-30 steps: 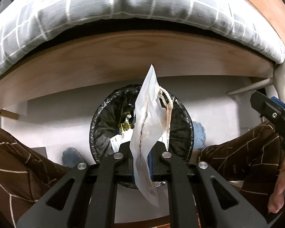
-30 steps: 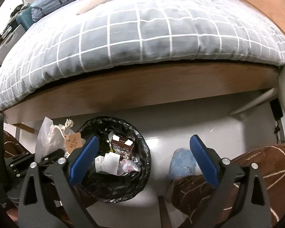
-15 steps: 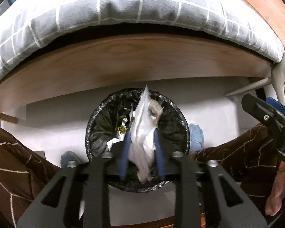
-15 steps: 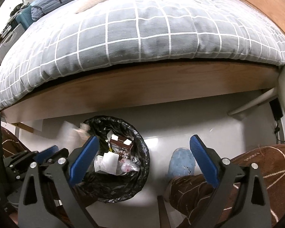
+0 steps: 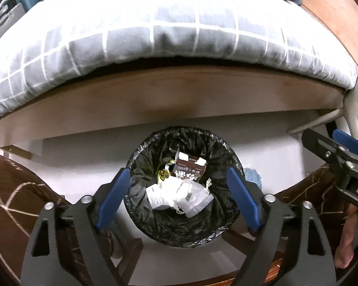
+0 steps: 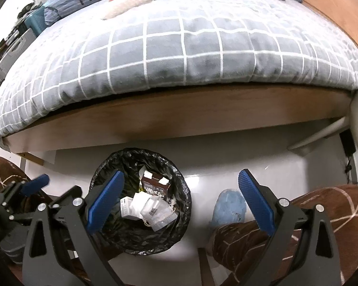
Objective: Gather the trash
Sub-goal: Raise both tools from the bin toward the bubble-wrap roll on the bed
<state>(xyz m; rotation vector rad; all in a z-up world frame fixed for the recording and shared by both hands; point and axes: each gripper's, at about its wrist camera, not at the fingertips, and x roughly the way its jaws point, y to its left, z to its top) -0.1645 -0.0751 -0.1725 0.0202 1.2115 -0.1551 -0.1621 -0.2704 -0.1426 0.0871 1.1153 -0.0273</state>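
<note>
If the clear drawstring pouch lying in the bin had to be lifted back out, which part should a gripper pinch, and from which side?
Probably the clear drawstring pouch at its gathered, corded neck, coming straight down from above. It lies flat on top of the other trash inside the bin, whose lined walls block any sideways approach, and the bunched neck gives more to pinch than the slack film.

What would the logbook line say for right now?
left gripper: opening, nothing between jaws | right gripper: open, empty | clear bag: lying in bin | next: find more trash

Black bin liner [image 5: 140, 157]; grey white-checked quilt [image 6: 179, 54]; blue claw pads [image 5: 112, 197].
</note>
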